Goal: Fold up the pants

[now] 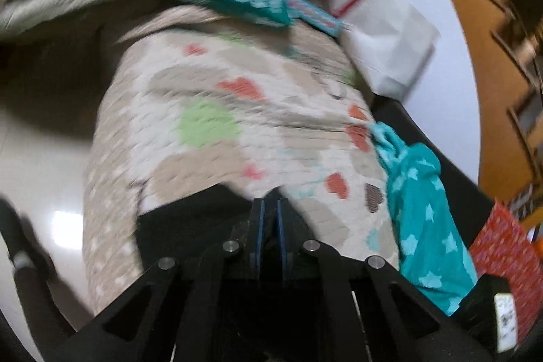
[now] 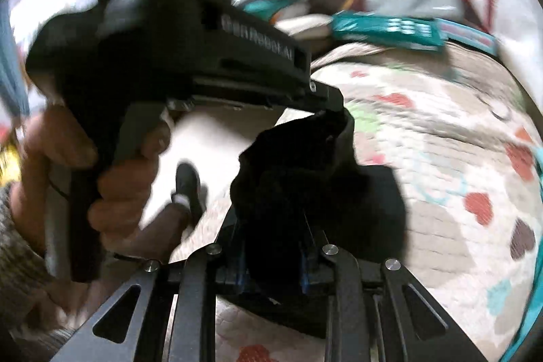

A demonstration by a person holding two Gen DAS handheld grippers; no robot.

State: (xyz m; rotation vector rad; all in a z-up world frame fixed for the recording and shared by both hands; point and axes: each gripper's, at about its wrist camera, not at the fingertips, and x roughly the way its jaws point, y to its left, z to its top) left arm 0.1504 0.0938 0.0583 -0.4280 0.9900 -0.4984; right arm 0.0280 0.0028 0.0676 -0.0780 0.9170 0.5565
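In your left wrist view, the left gripper (image 1: 269,209) has its 2 fingers nearly together, pinching the black pants (image 1: 190,212) over the patterned quilt (image 1: 210,111).

In your right wrist view, the right gripper (image 2: 271,260) grips the pants (image 2: 305,185) too, which hang bunched between both grippers; your left hand (image 2: 101,178) holds the other tool.

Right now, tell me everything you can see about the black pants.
The black pants look like soft dark fabric with no pattern, bunched and crumpled, not flat. Both grippers pinch them: the left gripper is shut on an edge, and the right gripper clamps a thick fold. In the right wrist view the cloth hangs between the two grippers, lifted above a quilted blanket printed with hearts and dots. Blur hides seams, waistband and legs.
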